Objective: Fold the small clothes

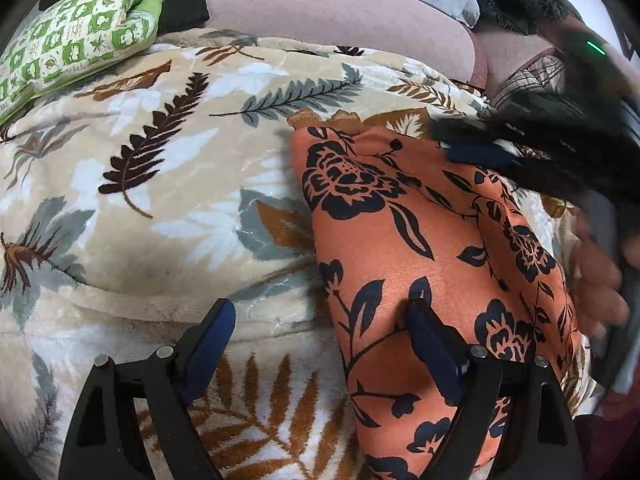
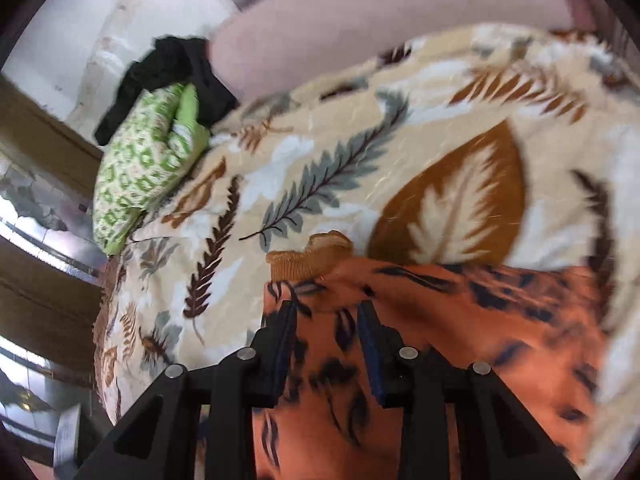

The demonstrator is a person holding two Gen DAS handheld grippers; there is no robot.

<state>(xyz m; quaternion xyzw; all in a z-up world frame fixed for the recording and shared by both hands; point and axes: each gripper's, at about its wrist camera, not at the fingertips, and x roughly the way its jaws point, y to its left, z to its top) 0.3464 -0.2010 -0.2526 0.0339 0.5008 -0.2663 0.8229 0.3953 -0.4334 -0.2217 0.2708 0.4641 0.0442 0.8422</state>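
An orange garment with a black flower print [image 1: 404,240] lies folded on a leaf-patterned blanket [image 1: 168,168]. My left gripper [image 1: 320,312] is open wide over its left edge, the right finger [image 1: 432,352] resting on the cloth, the left finger over the blanket. In the right wrist view the same garment [image 2: 460,340] fills the lower right, its ribbed orange hem [image 2: 308,258] at the far end. My right gripper [image 2: 326,312] is open just above the cloth near that hem, with nothing between the fingers. It also shows blurred in the left wrist view [image 1: 500,148].
A green-and-white patterned folded cloth [image 1: 76,36] lies at the blanket's far left, with a black cloth [image 2: 168,76] beside it. A pink cushion [image 1: 332,12] runs behind the blanket. The person's hand [image 1: 596,280] is at the right edge.
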